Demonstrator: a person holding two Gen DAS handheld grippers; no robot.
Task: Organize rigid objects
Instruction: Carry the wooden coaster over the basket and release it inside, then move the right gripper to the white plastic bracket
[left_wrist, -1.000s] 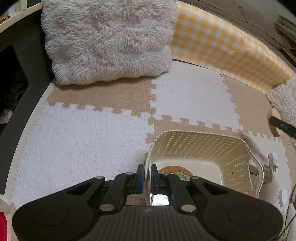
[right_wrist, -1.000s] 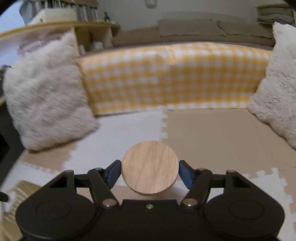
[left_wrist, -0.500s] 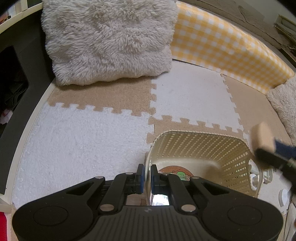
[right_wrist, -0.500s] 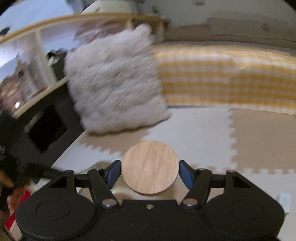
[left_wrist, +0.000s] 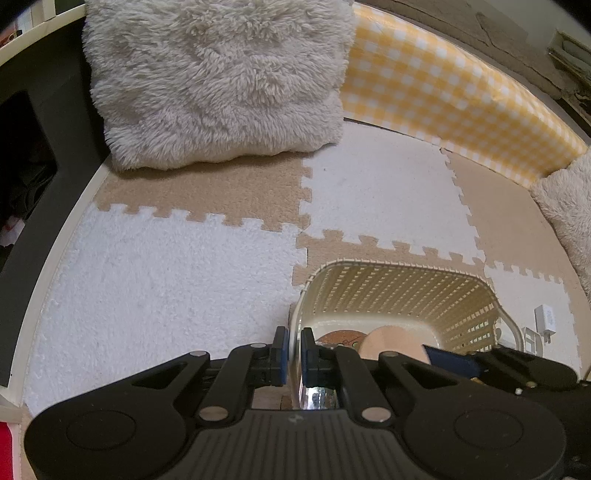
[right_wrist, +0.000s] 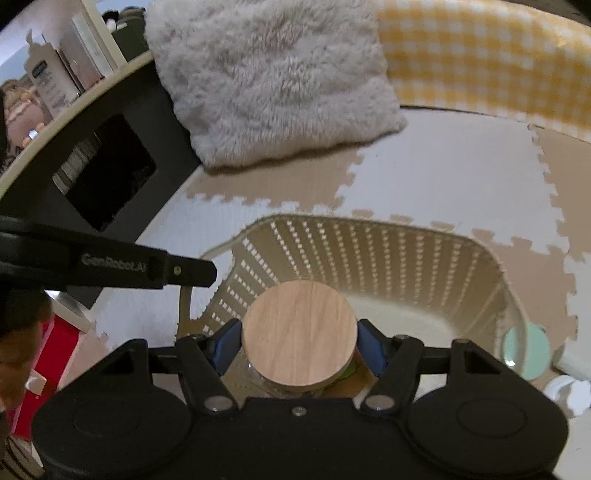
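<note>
A cream woven plastic basket (left_wrist: 399, 291) stands on the foam mat; it also shows in the right wrist view (right_wrist: 369, 243). My left gripper (left_wrist: 291, 354) is shut on the basket's near rim, one pad on each side of the wall. My right gripper (right_wrist: 299, 347) is shut on a round wooden disc (right_wrist: 300, 338) and holds it over the basket's inside. The disc (left_wrist: 391, 347) also shows in the left wrist view, low inside the basket, above a round brown printed item (left_wrist: 341, 336) on the basket floor.
A fluffy grey cushion (left_wrist: 218, 81) and a yellow checked bolster (left_wrist: 450, 92) line the back. A dark shelf unit (right_wrist: 103, 166) stands to the left. A white plug (left_wrist: 546, 319) and a mint round item (right_wrist: 526, 354) lie right of the basket.
My right gripper has swung left and down with the wooden disc, from beside the basket to over its inside. My left gripper has stayed on the rim.
</note>
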